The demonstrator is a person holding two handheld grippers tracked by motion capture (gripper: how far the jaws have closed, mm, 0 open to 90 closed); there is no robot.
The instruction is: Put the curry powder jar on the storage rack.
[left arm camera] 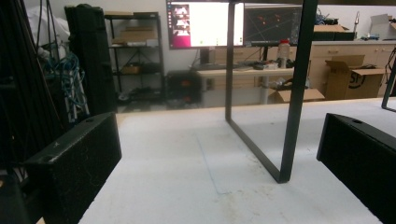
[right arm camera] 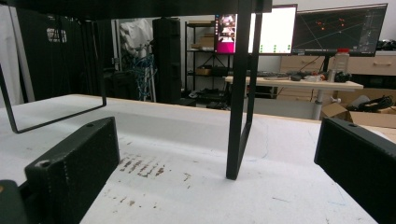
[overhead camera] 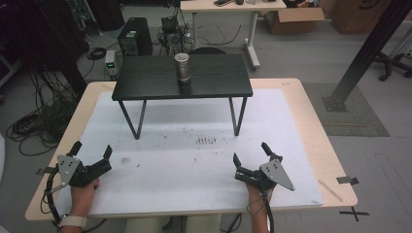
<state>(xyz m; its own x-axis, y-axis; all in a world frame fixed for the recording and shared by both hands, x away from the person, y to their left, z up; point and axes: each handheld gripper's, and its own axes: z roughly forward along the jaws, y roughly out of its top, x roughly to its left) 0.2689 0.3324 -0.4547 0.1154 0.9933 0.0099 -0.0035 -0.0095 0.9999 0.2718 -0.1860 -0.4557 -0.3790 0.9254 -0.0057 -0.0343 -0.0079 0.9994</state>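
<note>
High view looks down on a pale wooden worktop (overhead camera: 311, 126) covered by a scuffed white sheet (overhead camera: 194, 160), with a grey floor, tangled cables, cardboard boxes and a second desk (overhead camera: 233, 6) behind it. A small black table (overhead camera: 145, 80) on thin metal legs stands on the far half of the sheet, and a short metal canister (overhead camera: 182, 67) with a dull silver shine stands upright near the middle of its top. The left claw (overhead camera: 91, 152) and right claw (overhead camera: 250, 151) rest near the worktop's front edge, well apart from the canister, each with jaws spread wide and holding nothing.
</note>
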